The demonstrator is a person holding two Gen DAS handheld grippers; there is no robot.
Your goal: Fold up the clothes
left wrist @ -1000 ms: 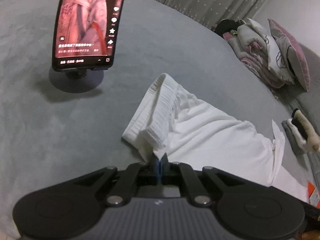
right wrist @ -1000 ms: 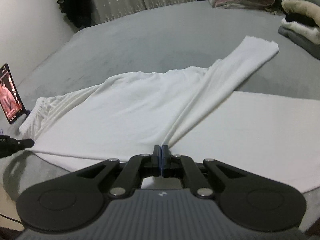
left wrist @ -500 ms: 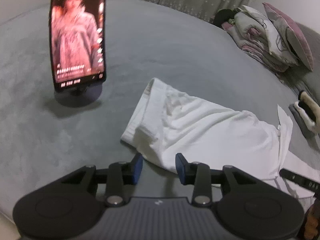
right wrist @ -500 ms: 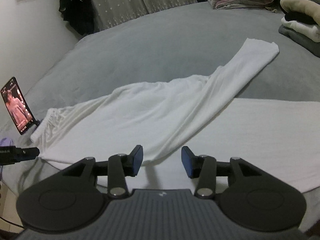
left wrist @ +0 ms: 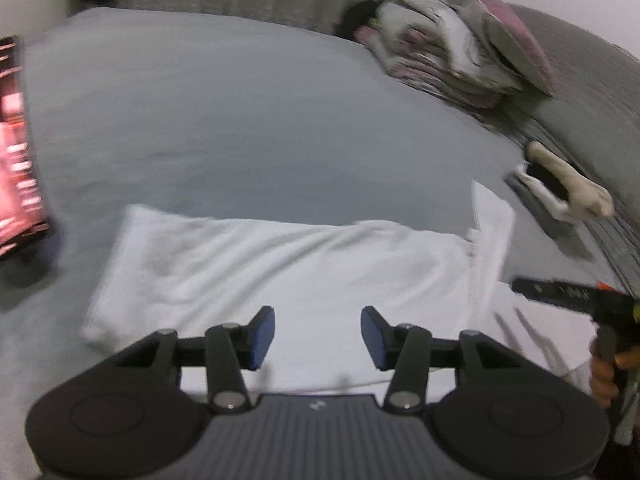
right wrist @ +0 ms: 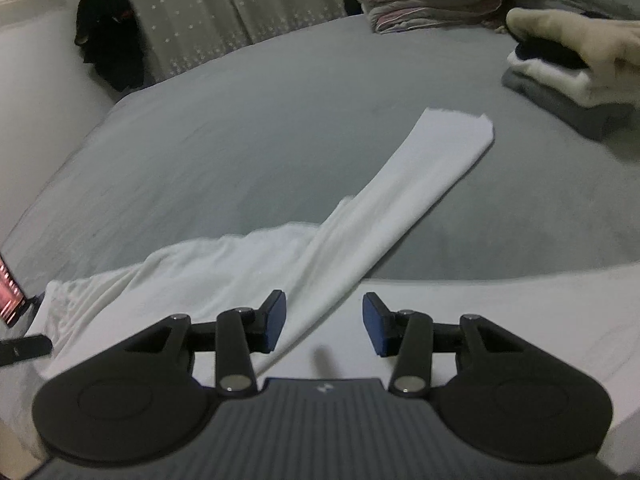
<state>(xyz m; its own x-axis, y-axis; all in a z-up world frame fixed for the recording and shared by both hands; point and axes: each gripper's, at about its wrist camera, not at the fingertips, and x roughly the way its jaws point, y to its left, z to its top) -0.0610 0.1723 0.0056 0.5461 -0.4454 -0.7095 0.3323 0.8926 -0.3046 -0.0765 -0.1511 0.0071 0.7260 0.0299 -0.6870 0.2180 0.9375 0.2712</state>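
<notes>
A white garment (left wrist: pixel 288 264) lies flat on the grey bed (left wrist: pixel 240 120), its ribbed hem end toward the left. In the right wrist view the same white garment (right wrist: pixel 224 276) has one long part (right wrist: pixel 420 176) stretched away up to the right, over a second white layer (right wrist: pixel 500 316). My left gripper (left wrist: pixel 318 338) hovers open just above the near edge of the cloth, nothing between its blue pads. My right gripper (right wrist: pixel 324 322) is open too, over the spot where the long part crosses the lower layer. The right gripper's black body (left wrist: pixel 576 292) shows at the right of the left wrist view, held by a hand (left wrist: pixel 604 368).
A phone (left wrist: pixel 16 152) on a stand plays video at the bed's left edge. Folded clothes (right wrist: pixel 560 72) are stacked at the right. Bedding and pillows (left wrist: pixel 452 56) are piled at the head. A dark garment (right wrist: pixel 108 52) hangs by the curtain.
Both grippers were shut on the white cloth a second ago; both have let go and opened wide. The left view has swung right, pushing the phone to the frame's edge.
</notes>
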